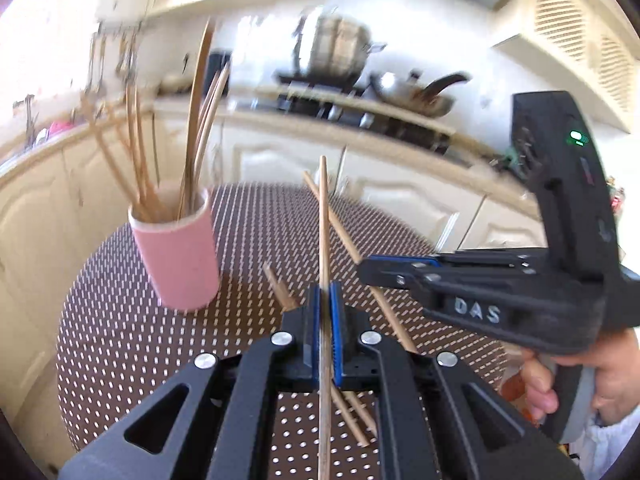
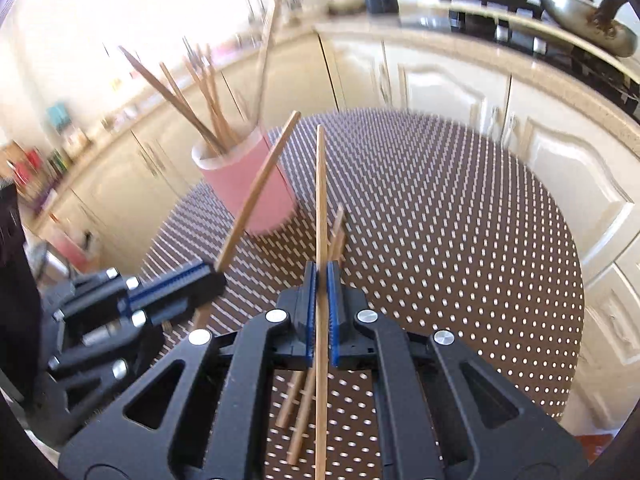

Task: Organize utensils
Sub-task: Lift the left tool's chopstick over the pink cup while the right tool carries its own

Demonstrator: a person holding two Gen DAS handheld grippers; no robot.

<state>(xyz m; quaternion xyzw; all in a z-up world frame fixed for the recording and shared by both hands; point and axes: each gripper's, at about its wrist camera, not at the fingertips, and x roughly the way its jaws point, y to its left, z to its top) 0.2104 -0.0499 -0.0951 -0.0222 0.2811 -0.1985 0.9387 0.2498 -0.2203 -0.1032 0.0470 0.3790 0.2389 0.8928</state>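
Left gripper (image 1: 327, 292) clamped on one wooden chopstick (image 1: 323, 220), stick running straight out between the blue pads (image 1: 338, 332), tip pointing far. Right gripper (image 1: 366, 270) enters from the right, jaws closed on a second chopstick (image 1: 332, 216) that slants from far-left to near-right and crosses behind the first. A hand (image 1: 576, 376) grips its handle at the right edge. Pink cup (image 1: 176, 248) stands far-left on the brown dotted table (image 1: 120, 340), full of upright chopsticks. More loose chopsticks (image 1: 352, 412) lie on the table under the left gripper. Background kitchen blurred.
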